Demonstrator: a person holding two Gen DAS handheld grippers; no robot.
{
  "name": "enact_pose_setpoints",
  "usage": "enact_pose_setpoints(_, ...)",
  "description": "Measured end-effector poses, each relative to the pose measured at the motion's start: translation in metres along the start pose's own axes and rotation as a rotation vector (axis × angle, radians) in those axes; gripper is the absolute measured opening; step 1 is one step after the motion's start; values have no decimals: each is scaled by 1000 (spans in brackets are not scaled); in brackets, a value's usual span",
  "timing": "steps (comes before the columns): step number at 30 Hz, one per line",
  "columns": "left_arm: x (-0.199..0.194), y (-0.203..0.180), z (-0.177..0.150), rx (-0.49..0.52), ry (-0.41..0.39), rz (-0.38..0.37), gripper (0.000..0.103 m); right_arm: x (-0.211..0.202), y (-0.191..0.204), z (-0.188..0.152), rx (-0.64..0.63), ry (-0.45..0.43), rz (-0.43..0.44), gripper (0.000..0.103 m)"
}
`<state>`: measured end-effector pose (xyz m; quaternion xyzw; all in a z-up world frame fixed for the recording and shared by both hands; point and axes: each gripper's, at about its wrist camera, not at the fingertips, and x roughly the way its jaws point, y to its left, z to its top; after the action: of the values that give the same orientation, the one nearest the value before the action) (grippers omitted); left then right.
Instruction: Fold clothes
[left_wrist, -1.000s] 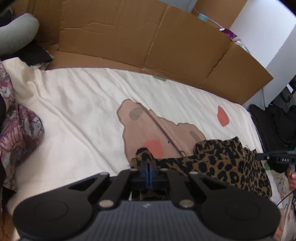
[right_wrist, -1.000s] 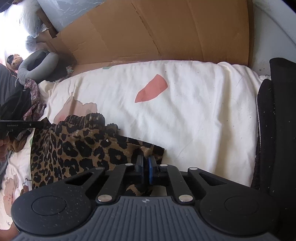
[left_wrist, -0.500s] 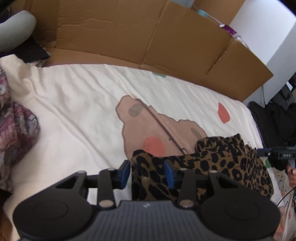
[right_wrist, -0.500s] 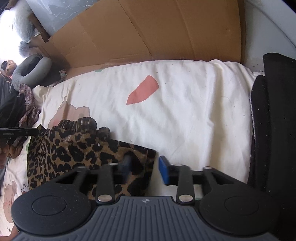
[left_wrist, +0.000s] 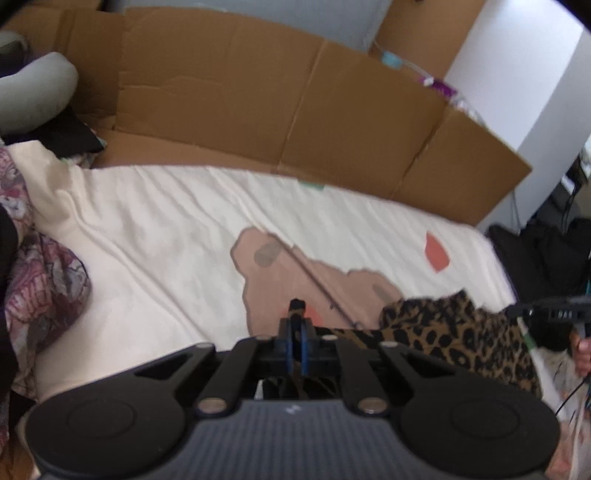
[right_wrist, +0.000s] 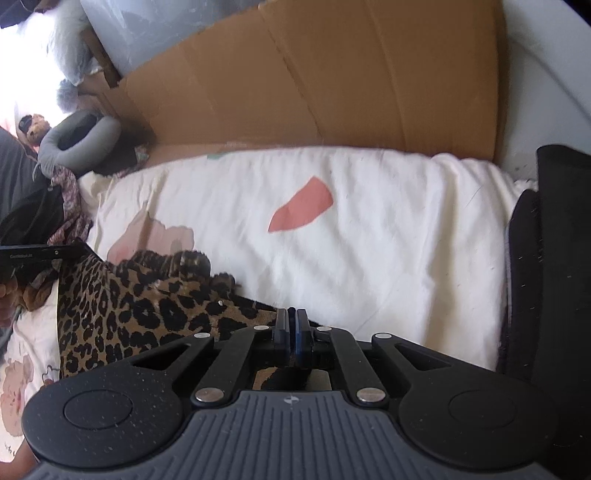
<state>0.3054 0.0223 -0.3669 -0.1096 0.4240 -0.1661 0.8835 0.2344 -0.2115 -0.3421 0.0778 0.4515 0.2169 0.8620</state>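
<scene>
Leopard-print garment (right_wrist: 140, 314): lies bunched on the cream bedsheet (right_wrist: 388, 240), spanned between both tools. Left gripper (left_wrist: 295, 334): jaws clenched, apparently pinching one edge. Right gripper (right_wrist: 291, 332): jaws clenched on the opposite edge, likely so the cloth lifts evenly for a fold.

Left gripper (left_wrist: 295, 325) and right gripper (right_wrist: 291, 325): same build. Matte black linkage arms w/ silver rivets, blue pads on the fingers (right_wrist: 303, 334), ribbed grey housing behind w/ small round logo, raised disc each side. Right unit's black plastic is dust-specked.
</scene>
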Motion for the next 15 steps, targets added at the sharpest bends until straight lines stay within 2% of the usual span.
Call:
enact_pose_setpoints(6, 4, 5, -2, -62, -18, -7, 5, -4, -1, 1, 11, -23, -17, 0)
enact_pose_setpoints(13, 33, 2, -13, -25, 58, 70, 5, 25, -3, 1, 7, 25, -44, 0)
enact_pose_setpoints(15, 38, -2, -16, 5, 83, 99, 12, 33, -2, 0, 1, 44, -48, 0)
